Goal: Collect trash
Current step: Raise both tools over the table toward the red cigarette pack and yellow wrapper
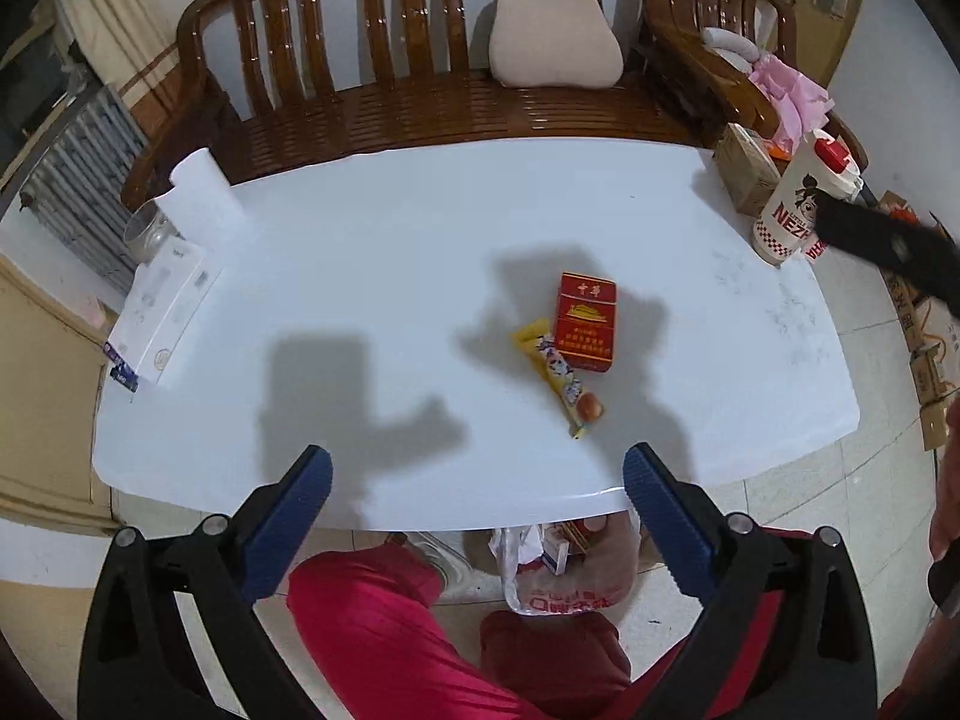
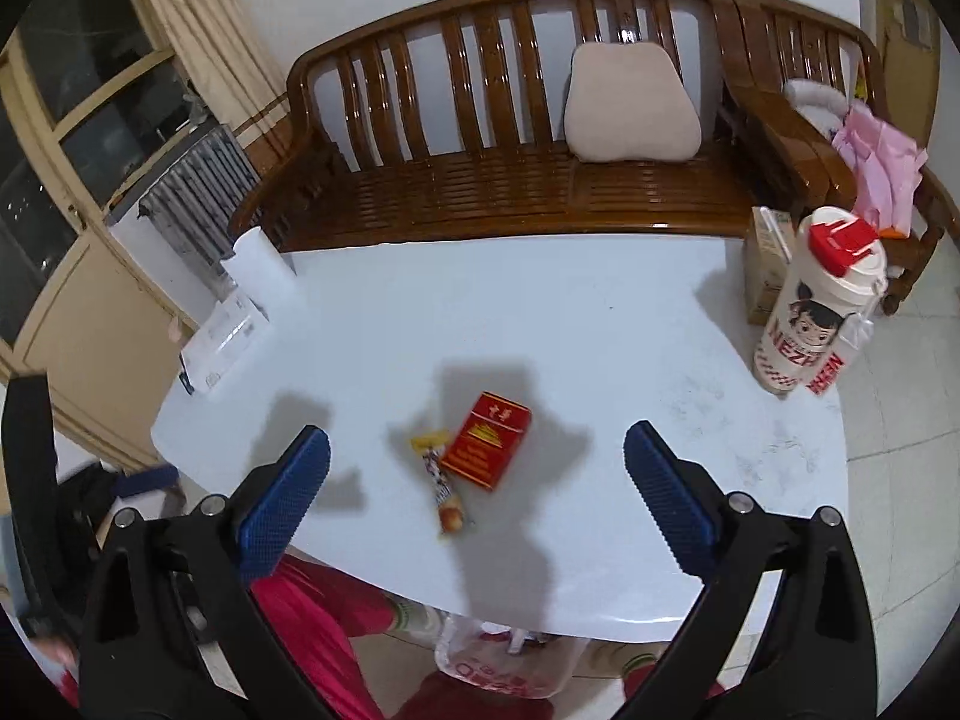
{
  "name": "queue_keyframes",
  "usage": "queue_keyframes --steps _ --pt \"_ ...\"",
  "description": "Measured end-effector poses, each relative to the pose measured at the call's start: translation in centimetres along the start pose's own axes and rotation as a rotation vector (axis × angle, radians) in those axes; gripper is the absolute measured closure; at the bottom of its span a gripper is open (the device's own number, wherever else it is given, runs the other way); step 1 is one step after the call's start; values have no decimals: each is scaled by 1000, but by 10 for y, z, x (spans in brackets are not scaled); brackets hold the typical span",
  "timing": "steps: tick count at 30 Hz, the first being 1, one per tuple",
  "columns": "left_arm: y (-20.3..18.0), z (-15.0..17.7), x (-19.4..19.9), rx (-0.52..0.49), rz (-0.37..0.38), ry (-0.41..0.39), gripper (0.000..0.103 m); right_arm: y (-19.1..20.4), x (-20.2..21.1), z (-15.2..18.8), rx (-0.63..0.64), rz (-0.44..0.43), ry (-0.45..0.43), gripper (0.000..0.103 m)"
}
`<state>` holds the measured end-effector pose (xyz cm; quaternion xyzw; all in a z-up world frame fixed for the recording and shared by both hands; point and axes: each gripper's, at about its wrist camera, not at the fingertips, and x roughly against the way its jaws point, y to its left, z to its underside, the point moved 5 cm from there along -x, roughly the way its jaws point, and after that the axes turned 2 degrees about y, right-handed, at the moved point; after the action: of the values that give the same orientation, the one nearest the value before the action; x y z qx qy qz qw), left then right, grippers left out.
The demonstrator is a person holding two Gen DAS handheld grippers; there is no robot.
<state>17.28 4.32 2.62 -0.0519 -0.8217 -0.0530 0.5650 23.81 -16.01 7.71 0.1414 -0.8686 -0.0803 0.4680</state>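
Both the left gripper and right gripper are hanging wide and empty while the red box and snack wrapper are lying mid-frame on the table, still awaiting the plastic bag below its near edge.

the table had a smooth white top with a soft sheen. the bench behind it was dark wood, varnished to a high gloss, and the cushion on it looked like matt, soft cloth. the red cigarette pack was printed card with a slight shine; the candy wrapper was glossy plastic film. the cup looked like smooth plastic with a red lid. the blue pads on the right gripper were rough, ribbed rubber on matt black plastic arms. the bag under the table was thin, crinkled, translucent plastic.
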Motion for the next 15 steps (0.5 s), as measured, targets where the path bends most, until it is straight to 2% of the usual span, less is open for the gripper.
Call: queue_keyframes --steps 4,10,15 --pt "-8 -4 -13 15 35 34 8 0 -18 -11 -40 -23 50 7" --pt "-17 -6 -37 33 41 66 8 2 -49 -20 -71 -32 132 7" --pt "-19 -7 -59 53 22 76 8 0 -74 -23 -63 0 177 7"
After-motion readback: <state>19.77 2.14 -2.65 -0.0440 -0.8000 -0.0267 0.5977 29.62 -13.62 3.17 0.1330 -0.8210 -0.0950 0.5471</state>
